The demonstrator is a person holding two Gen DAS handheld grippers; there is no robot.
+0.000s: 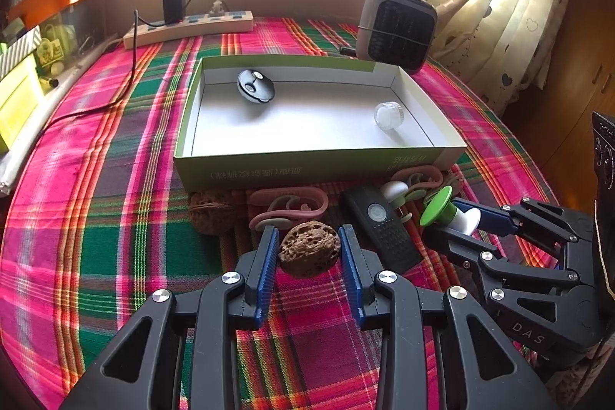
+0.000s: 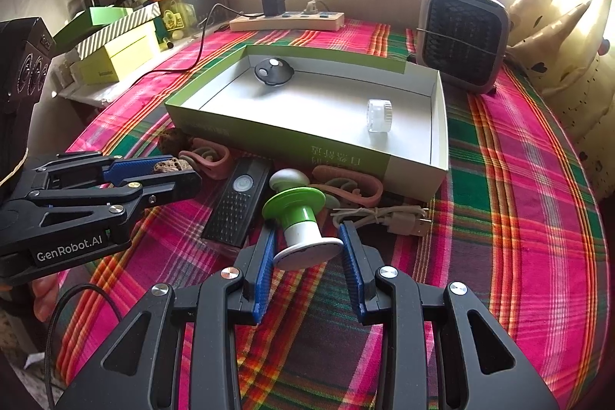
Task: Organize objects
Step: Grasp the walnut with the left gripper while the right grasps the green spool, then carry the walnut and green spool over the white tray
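Left gripper (image 1: 309, 248) jaws clamped on a walnut (image 1: 309, 248) above the plaid surface (image 1: 115, 218), right gripper (image 2: 307, 248) jaws gripping a green-and-white spool (image 2: 301, 229) (white flange between pads), second walnut (image 1: 211, 212) shadowed beside the box (image 1: 307, 164).

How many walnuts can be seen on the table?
2. One walnut is gripped between the left gripper pads. The second walnut lies on the cloth, left of it, just before the box. Others may be hidden.
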